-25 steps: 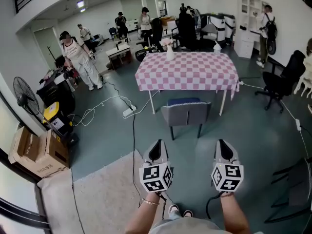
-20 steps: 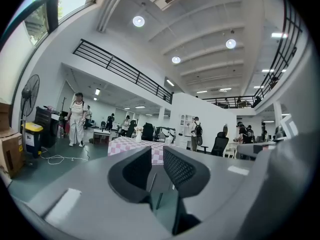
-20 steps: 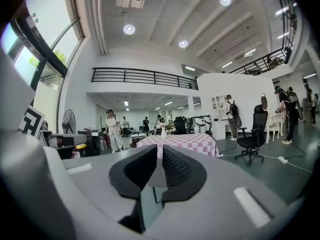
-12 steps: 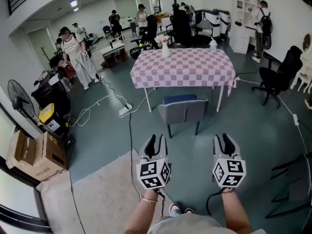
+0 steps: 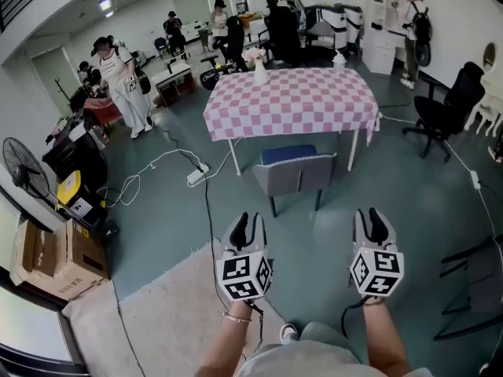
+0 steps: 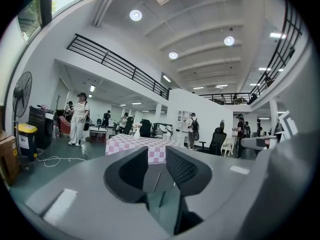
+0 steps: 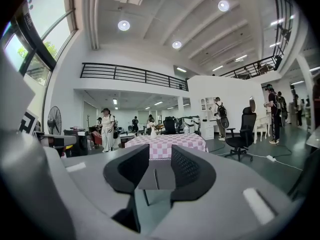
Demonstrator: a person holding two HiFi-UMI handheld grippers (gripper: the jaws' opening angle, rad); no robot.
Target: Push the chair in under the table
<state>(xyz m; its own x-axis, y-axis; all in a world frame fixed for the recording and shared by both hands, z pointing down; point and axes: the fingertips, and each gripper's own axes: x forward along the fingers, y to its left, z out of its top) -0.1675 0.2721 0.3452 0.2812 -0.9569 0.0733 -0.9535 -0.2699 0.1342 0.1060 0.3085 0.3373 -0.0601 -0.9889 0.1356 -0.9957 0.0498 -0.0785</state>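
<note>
A grey chair (image 5: 297, 171) with a blue seat stands a little way out from the near side of the table (image 5: 302, 104), which wears a pink-and-white checked cloth. Both grippers are held level, short of the chair and touching nothing. My left gripper (image 5: 244, 225) has its jaws apart and closing, with nothing between them. My right gripper (image 5: 370, 219) has its jaws apart and still opening, also empty. In the left gripper view the gripper (image 6: 156, 156) points at the table (image 6: 137, 145). The right gripper (image 7: 160, 159) frames the chair back (image 7: 150, 176) below the table (image 7: 165, 144).
A white vase (image 5: 259, 71) stands on the table's far edge. A cable (image 5: 206, 210) runs over the floor left of the chair. A fan (image 5: 20, 163), a yellow bin (image 5: 75, 199) and cardboard boxes (image 5: 55, 261) line the left wall. A black office chair (image 5: 444, 108) is right; people stand behind.
Both grippers' jaws went from shut to apart. Both hands moved forward a little toward the chair.
</note>
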